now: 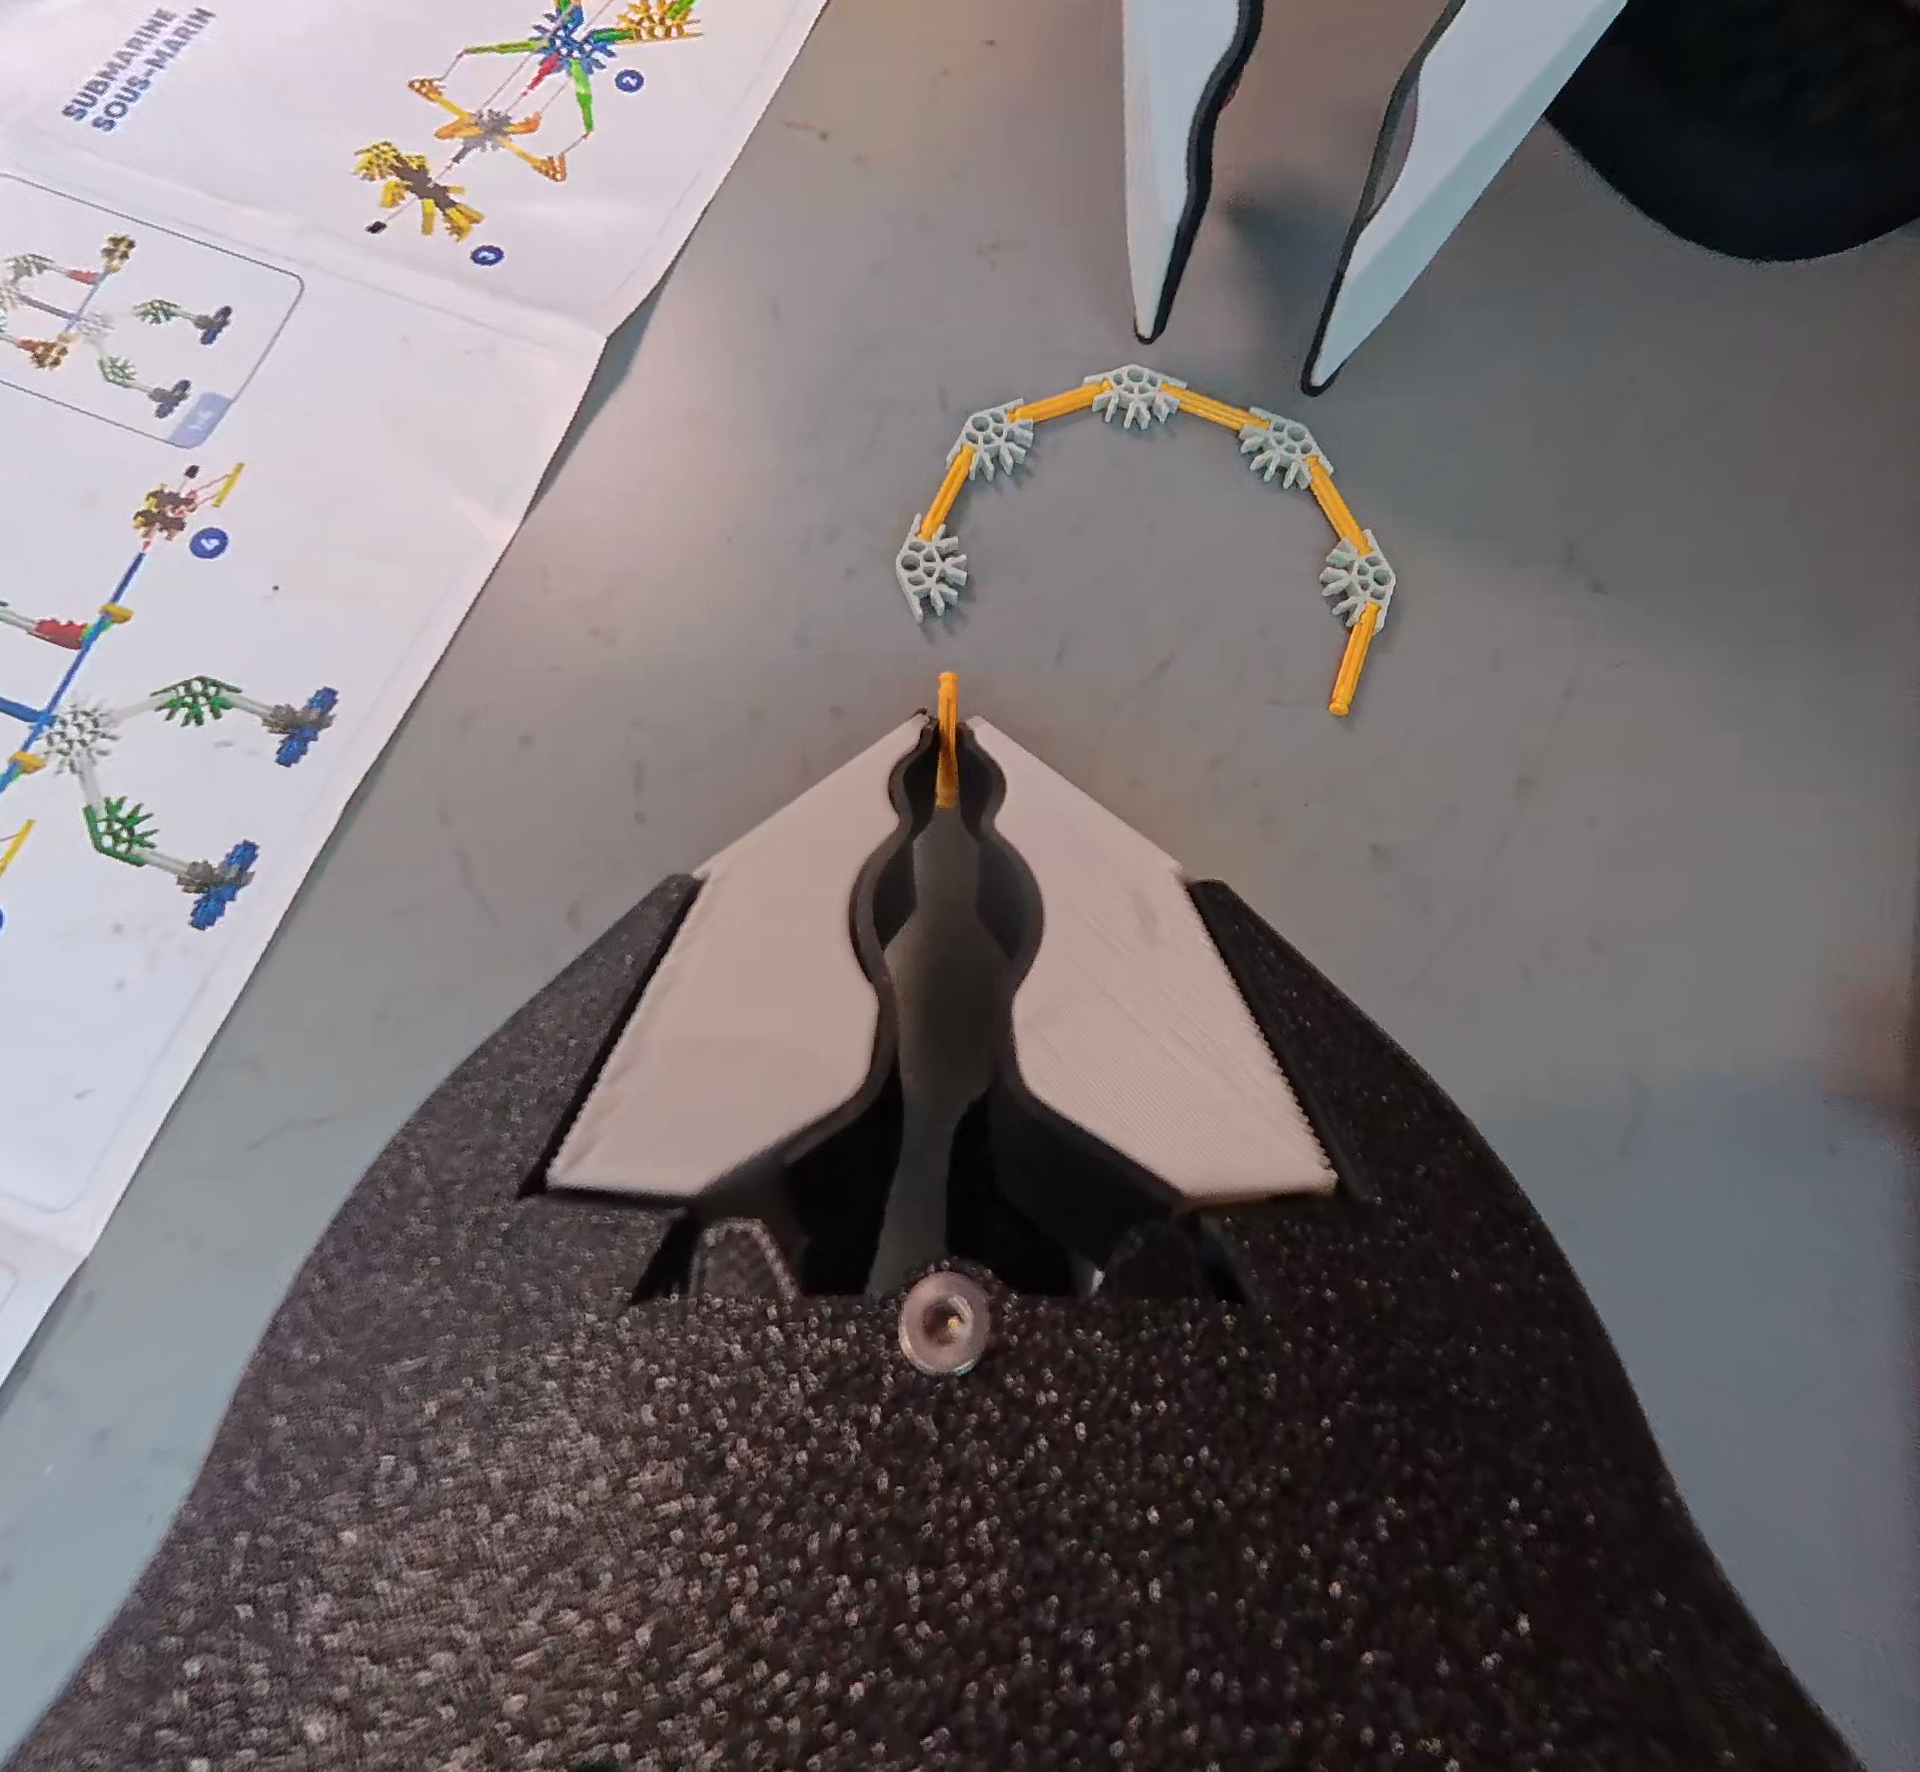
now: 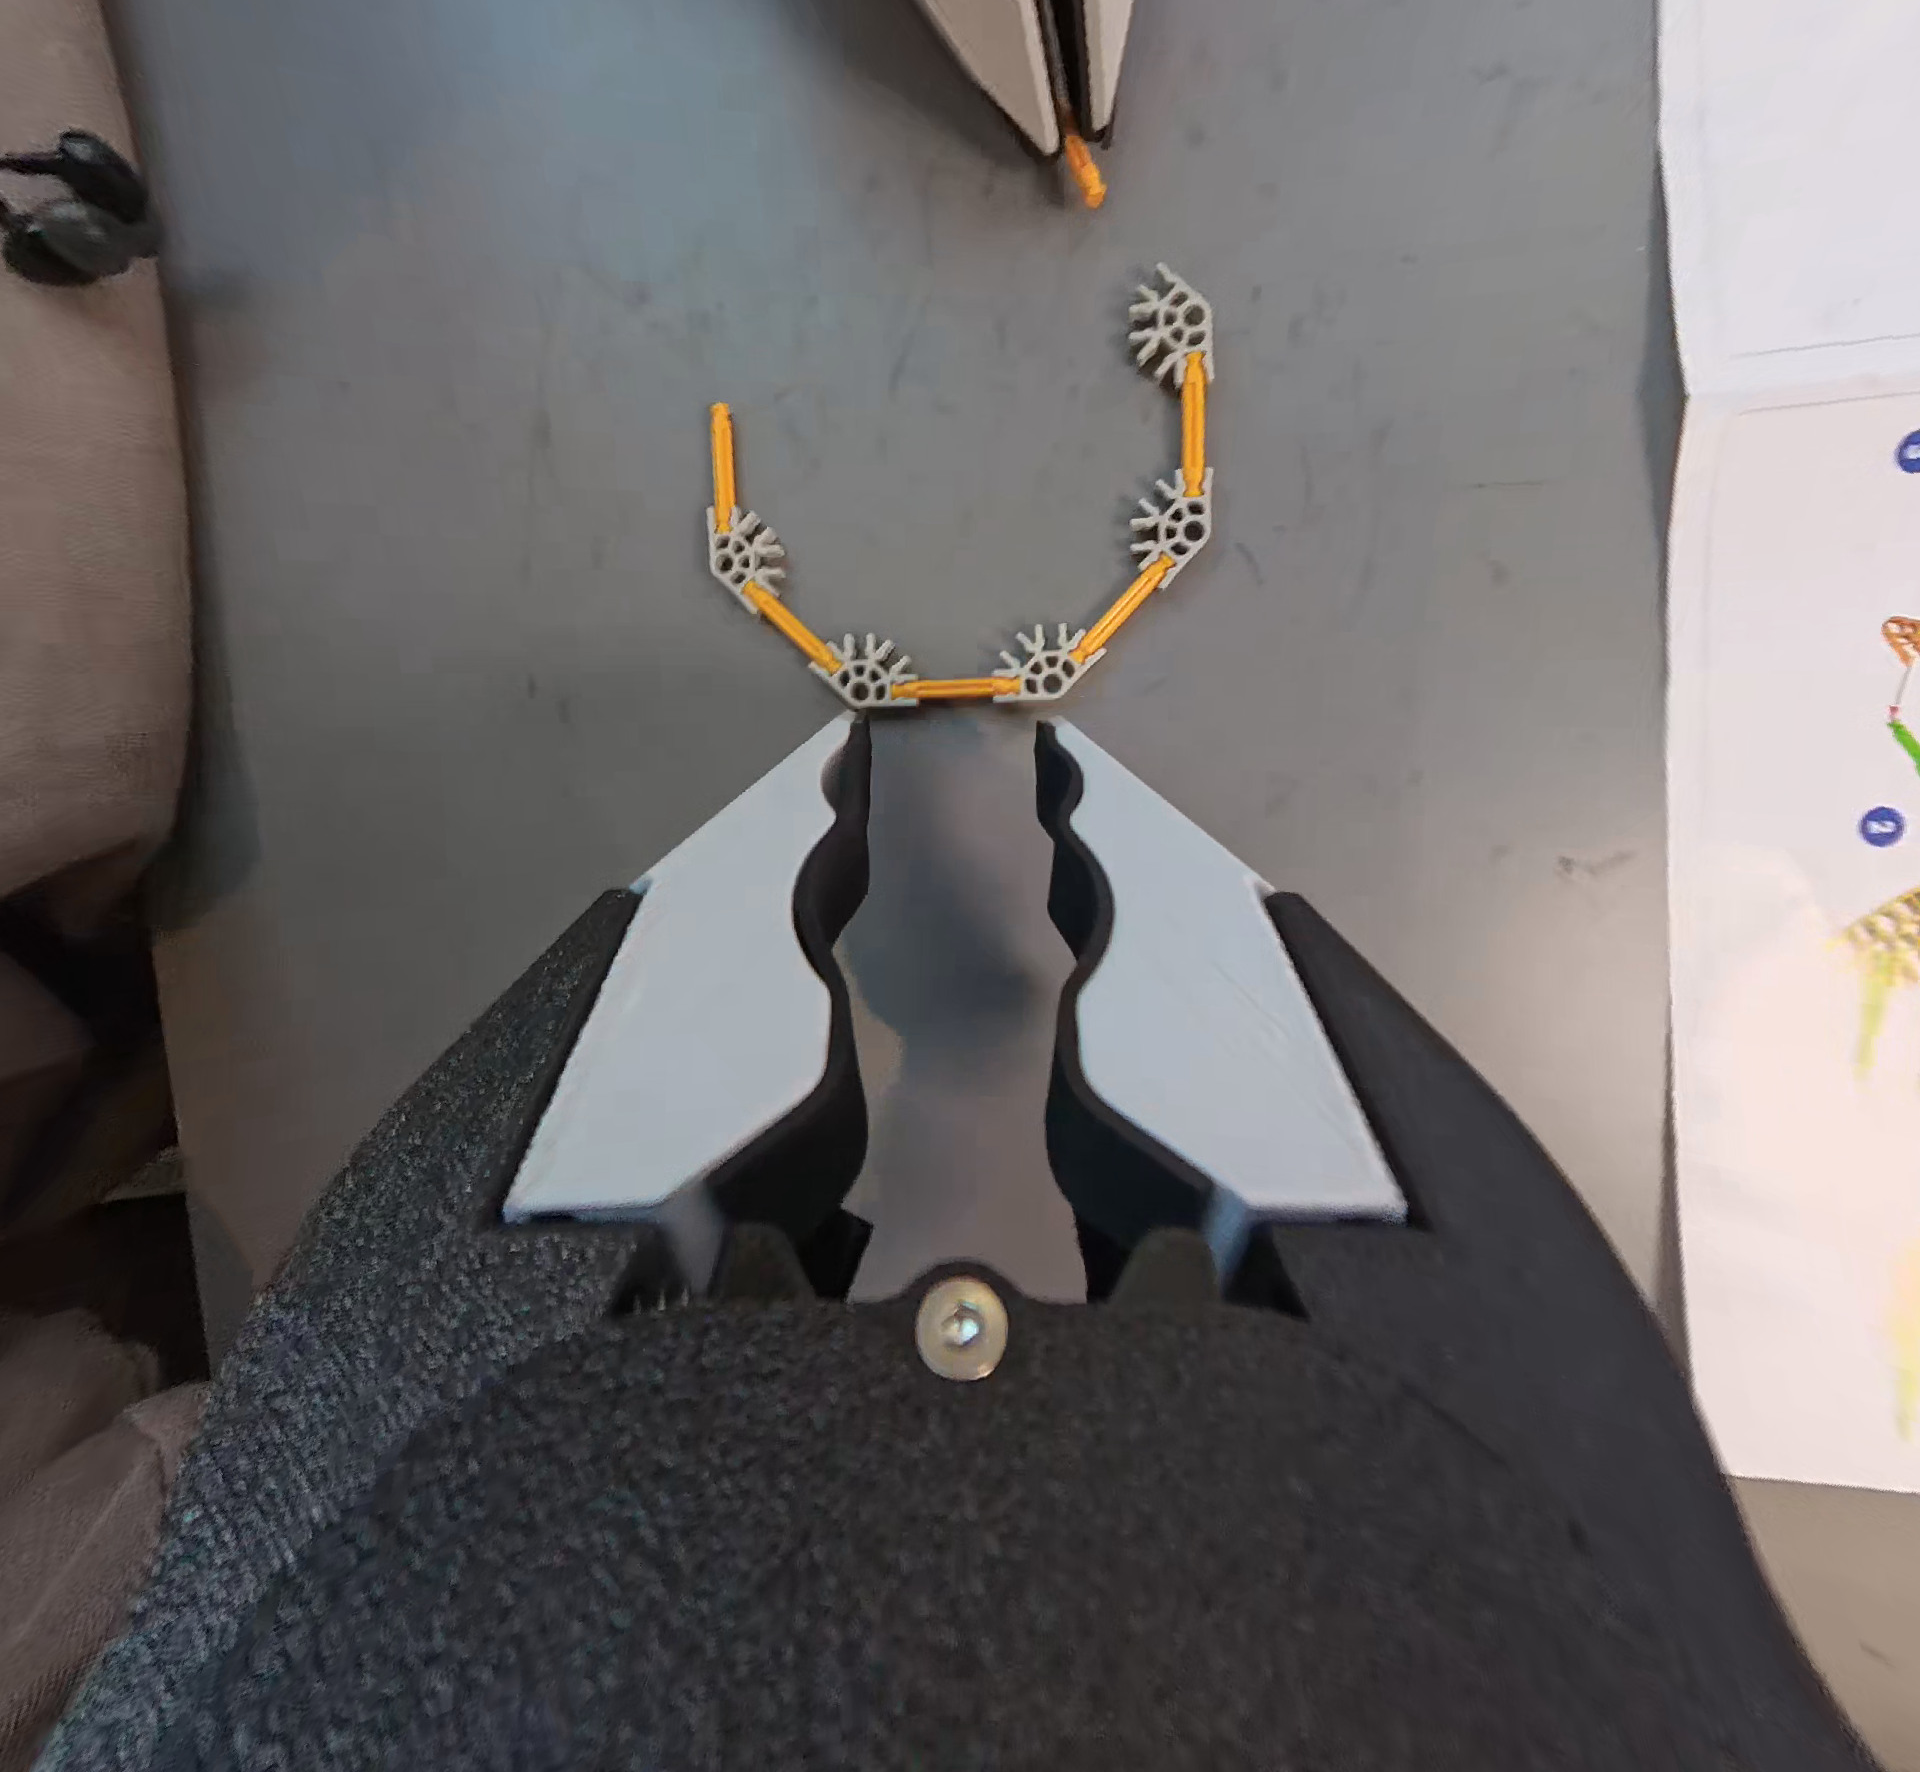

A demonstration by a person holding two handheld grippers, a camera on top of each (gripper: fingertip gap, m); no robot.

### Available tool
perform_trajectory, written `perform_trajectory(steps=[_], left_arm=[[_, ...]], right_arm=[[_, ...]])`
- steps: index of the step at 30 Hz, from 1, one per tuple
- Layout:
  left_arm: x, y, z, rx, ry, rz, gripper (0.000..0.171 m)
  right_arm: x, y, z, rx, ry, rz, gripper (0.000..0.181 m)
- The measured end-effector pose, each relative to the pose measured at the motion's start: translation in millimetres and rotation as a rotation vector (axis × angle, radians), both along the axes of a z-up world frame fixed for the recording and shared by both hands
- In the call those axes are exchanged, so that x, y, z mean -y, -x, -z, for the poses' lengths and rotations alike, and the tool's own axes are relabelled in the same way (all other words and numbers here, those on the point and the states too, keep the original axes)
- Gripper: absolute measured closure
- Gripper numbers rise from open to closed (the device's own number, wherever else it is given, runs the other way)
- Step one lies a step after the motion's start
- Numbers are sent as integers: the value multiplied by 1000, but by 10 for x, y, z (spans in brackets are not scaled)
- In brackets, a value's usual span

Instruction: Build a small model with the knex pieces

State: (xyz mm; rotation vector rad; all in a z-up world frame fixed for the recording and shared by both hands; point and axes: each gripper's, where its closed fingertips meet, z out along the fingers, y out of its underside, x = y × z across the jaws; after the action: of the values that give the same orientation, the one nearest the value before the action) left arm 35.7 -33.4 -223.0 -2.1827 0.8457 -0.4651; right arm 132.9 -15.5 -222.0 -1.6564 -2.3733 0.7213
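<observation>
An arc of grey connectors joined by yellow rods (image 1: pixel 1153 486) lies flat on the grey table; it also shows in the right wrist view (image 2: pixel 966 569). My left gripper (image 1: pixel 948 730) is shut on a loose yellow rod (image 1: pixel 948 735), whose tip pokes out just short of the arc's open end connector (image 1: pixel 932 571). It also shows in the right wrist view (image 2: pixel 1070 138) with the rod tip (image 2: pixel 1086 176). My right gripper (image 2: pixel 951 730) is open and empty, its tips just behind the arc's middle rod (image 2: pixel 951 686). It shows opposite in the left wrist view (image 1: pixel 1231 361).
A white instruction sheet with coloured build drawings (image 1: pixel 270 392) lies at the left of the left wrist view and along the right edge of the right wrist view (image 2: pixel 1797 787). A beige fabric surface (image 2: pixel 73 579) borders the table's other side. A dark object (image 1: pixel 1766 60) sits by the right gripper. The left gripper's tips are roughly 11 cm from the right gripper's.
</observation>
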Motion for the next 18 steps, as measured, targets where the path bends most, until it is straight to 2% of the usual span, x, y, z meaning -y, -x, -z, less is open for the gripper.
perform_trajectory(steps=[7,14,18], left_arm=[[-54,-2,16,7,10,-22,169],[-110,61,-7,14,6,-61,169],[-124,68,-1,11,6,-64,168]], right_arm=[[190,68,61,-6,-120,-132,162],[458,188,13,-54,-93,-193,163],[383,254,-62,-121,-79,-171,163]])
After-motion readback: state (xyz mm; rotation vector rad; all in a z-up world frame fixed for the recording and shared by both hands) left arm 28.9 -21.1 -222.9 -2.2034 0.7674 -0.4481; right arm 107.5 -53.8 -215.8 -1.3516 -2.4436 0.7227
